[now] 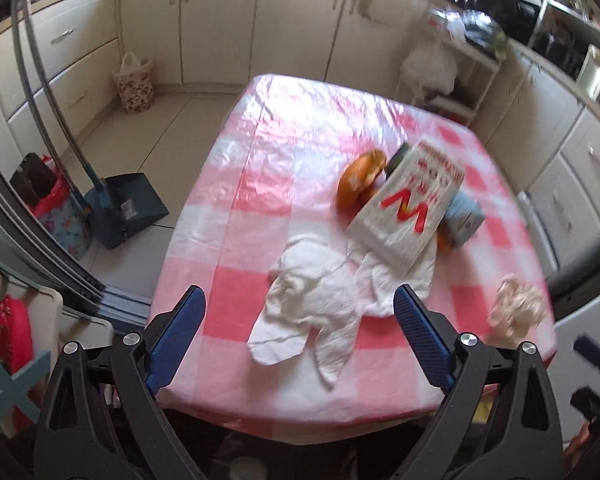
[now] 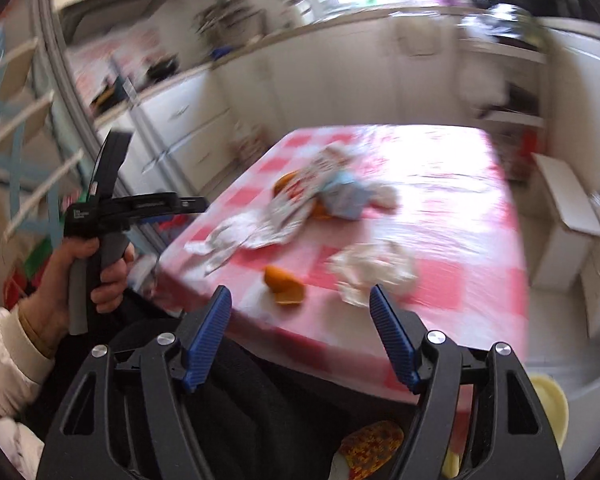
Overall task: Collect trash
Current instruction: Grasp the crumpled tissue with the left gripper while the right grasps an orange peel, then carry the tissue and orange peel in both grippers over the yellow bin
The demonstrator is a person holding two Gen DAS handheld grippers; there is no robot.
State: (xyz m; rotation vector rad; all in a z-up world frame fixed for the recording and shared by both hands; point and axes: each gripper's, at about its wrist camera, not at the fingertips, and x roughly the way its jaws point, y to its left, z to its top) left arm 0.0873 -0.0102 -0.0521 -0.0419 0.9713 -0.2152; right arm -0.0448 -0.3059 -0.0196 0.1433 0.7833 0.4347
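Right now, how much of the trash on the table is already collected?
Nothing looks collected yet. Both the left gripper and right gripper are open and empty, over the table's near edge. Still on the checked tablecloth: white crumpled paper, a printed bag, orange peel and a crumpled tissue.

A glossy, crinkled plastic tablecloth (image 1: 300,128) is covering the table; soft white cloth (image 1: 320,308) is lying matt on it. Ribbed blue pads (image 1: 420,340) are lining matt black plastic jaws.
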